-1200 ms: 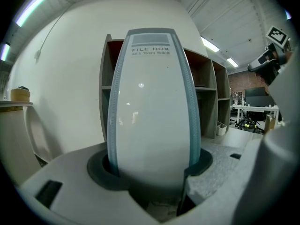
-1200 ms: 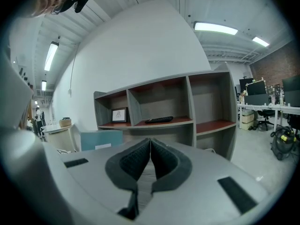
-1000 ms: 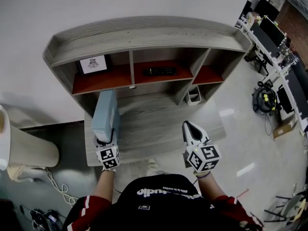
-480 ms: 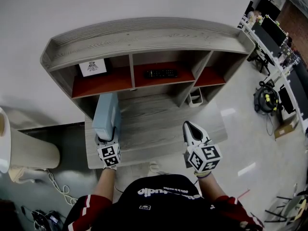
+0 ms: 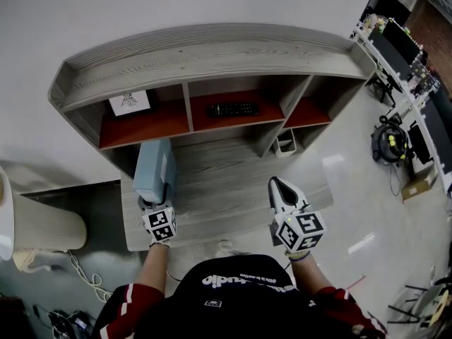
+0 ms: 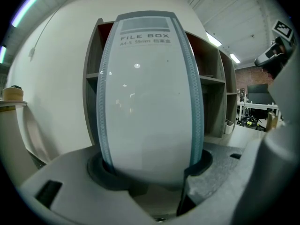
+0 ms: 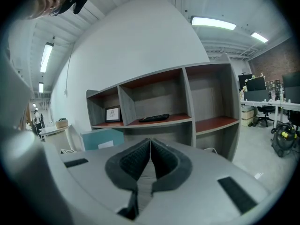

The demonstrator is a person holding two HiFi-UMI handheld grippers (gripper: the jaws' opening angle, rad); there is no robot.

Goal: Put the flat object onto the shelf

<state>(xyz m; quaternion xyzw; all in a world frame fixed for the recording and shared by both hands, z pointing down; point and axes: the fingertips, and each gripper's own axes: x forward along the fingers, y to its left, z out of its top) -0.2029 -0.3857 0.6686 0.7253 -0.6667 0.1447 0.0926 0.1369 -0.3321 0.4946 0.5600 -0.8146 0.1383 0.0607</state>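
Now the left gripper [image 5: 156,205] pinches the blue file box [image 6: 150,97] by one end and holds it just in front of the shelf [image 5: 212,56]. Next, I think, it must lift the box and slide it into a red cubby [image 5: 145,126]. The right gripper [image 7: 150,143] is pressed together, holding nothing. In the left gripper view, the box hides most of the shelf.

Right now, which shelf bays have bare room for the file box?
Right bay: bare all across. Left bay: free right of the framed picture. Middle bay: remote lies centred, so tightest. Top board is also bare.
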